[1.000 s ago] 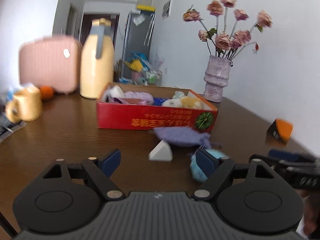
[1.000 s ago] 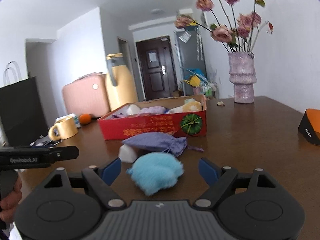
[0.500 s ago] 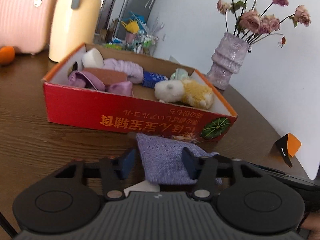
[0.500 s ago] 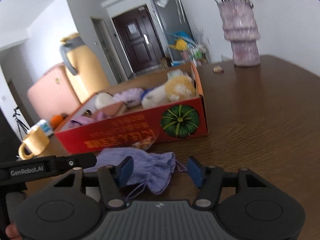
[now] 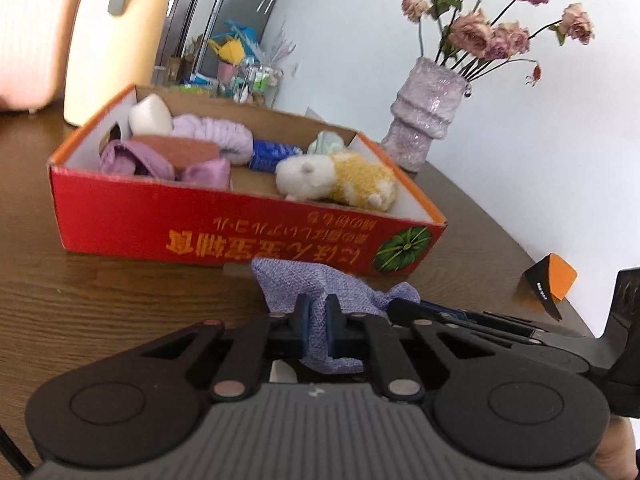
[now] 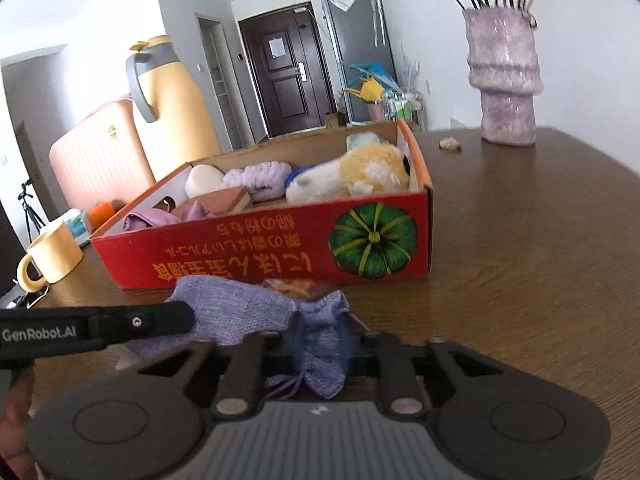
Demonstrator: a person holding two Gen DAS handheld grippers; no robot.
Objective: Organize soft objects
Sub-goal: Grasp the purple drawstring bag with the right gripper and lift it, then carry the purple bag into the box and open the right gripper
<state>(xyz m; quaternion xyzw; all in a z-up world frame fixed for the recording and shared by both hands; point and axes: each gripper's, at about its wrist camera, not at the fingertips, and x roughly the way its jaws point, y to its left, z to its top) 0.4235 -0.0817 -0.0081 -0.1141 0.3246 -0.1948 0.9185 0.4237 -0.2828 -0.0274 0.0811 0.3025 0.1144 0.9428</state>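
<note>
Both jaws just closed, pinching purple pouch [image 5: 320, 292] before toy-filled red box [image 5: 248, 236].

A box [image 5: 224, 236] sits on the table [image 5: 80, 304], with a pouch [image 5: 320, 288] lying on the tabletop just before its near wall. In the box, a plush [image 5: 340, 178] lies toward the right end, a sponge [image 5: 176, 150] and cloths [image 5: 136, 160] toward the left. Behind the box at left stands a flask [image 5: 116, 36], with a suitcase [image 5: 28, 36] left of it. A vase [image 5: 424, 120] stands behind the box at right. In the right wrist view, a mug [image 6: 52, 254] sits left of the box.
</note>
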